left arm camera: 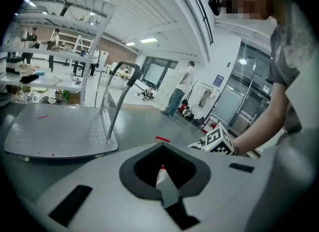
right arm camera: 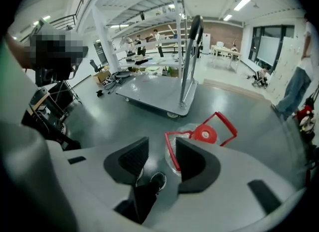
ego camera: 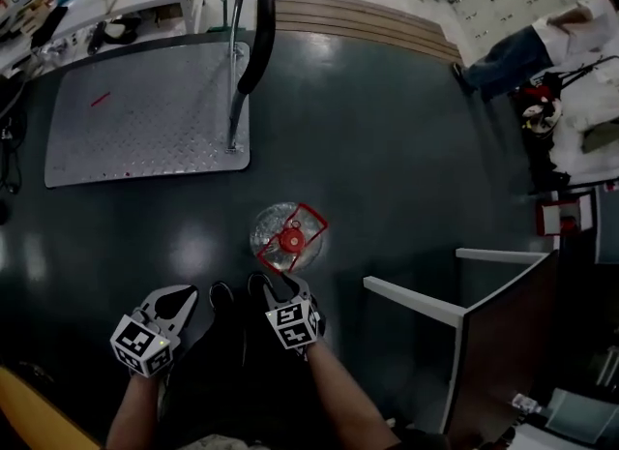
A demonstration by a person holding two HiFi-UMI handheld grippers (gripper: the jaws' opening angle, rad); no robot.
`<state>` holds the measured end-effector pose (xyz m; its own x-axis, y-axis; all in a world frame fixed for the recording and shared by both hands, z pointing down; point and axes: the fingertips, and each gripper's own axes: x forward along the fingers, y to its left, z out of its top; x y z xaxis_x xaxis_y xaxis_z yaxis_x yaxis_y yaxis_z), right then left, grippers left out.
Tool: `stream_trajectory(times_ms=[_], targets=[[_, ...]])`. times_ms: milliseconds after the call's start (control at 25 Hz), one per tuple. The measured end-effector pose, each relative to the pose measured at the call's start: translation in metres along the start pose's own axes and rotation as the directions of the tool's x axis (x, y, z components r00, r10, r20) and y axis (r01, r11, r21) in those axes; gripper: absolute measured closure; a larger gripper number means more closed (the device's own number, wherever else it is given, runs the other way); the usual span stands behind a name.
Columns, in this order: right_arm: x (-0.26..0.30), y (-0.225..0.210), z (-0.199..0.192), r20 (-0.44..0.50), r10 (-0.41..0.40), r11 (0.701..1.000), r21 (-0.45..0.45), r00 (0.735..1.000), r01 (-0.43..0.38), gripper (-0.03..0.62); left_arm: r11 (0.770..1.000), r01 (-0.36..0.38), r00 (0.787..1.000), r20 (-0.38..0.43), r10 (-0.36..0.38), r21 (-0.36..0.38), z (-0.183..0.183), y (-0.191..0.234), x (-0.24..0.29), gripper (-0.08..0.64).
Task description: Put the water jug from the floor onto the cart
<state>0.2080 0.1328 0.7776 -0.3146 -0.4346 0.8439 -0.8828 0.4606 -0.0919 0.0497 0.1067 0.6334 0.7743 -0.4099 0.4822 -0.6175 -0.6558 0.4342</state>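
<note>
My right gripper's jaws stood wide and empty beside the clear red-capped plastic water jug on the floor. The left gripper's were together. Closing off-centre might miss its thin red handle.

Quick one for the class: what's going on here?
A person holds a gripper in each hand near a clear water jug with a red cap, which stands on the floor. The right gripper is open, its fingers close to the jug's red handle but not gripping it. The left gripper is shut and empty. The cart waits beyond.
</note>
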Motion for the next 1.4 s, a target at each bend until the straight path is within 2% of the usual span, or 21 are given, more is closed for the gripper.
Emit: stream_trajectory(times_ms=[120,280,480,720,880,920,1000,1080,1200,1400], targets=[[0.024,-0.005,-0.007,-0.038,0.016,1.000,-0.015,0.999,-0.017,0.449,1.000,-0.004,1.000,-0.004,0.004,-0.025,-0.005,0.003,0.012,0.552],[0.055,-0.017,-0.014,-0.065,0.009,0.996,-0.089,0.998,-0.014,0.449,0.999,0.017,1.000,-0.006,-0.017,-0.032,-0.019,0.004,0.033,0.552],[0.083,-0.018,-0.025,-0.106,0.056,0.989,-0.131,0.993,-0.070,0.449,0.994,0.001,1.000,-0.016,-0.003,-0.110,-0.040,0.015,0.047,0.552],[0.106,-0.018,-0.040,-0.160,0.076,0.969,-0.222,0.984,-0.111,0.449,0.991,-0.018,1.000,-0.028,0.014,-0.129,-0.060,0.033,0.062,0.552],[0.115,-0.016,-0.047,-0.192,0.083,0.964,-0.231,0.978,-0.128,0.451,0.978,-0.036,0.999,-0.020,0.033,-0.203,-0.065,0.035,0.069,0.552],[0.117,-0.016,-0.047,-0.196,0.081,0.964,-0.234,0.977,-0.127,0.456,0.976,-0.035,0.999,-0.014,0.032,-0.213,-0.064,0.033,0.070,0.552],[0.119,-0.018,-0.046,-0.208,0.069,0.962,-0.245,0.976,-0.120,0.543,0.978,-0.028,1.000,-0.006,0.028,-0.209,-0.065,0.030,0.070,0.552],[0.120,-0.017,-0.047,-0.233,0.083,0.963,-0.232,0.969,-0.138,0.563,0.979,-0.034,0.999,-0.011,0.033,-0.203,-0.069,0.028,0.067,0.552],[0.117,-0.019,-0.042,-0.248,0.135,0.972,-0.154,0.959,-0.176,0.568,0.978,-0.056,0.998,-0.014,0.055,-0.200,-0.073,0.030,0.061,0.552],[0.102,-0.025,-0.035,-0.250,0.174,0.974,-0.096,0.953,-0.204,0.568,0.978,-0.065,0.997,0.027,0.071,-0.199,-0.054,0.025,0.056,0.552]])
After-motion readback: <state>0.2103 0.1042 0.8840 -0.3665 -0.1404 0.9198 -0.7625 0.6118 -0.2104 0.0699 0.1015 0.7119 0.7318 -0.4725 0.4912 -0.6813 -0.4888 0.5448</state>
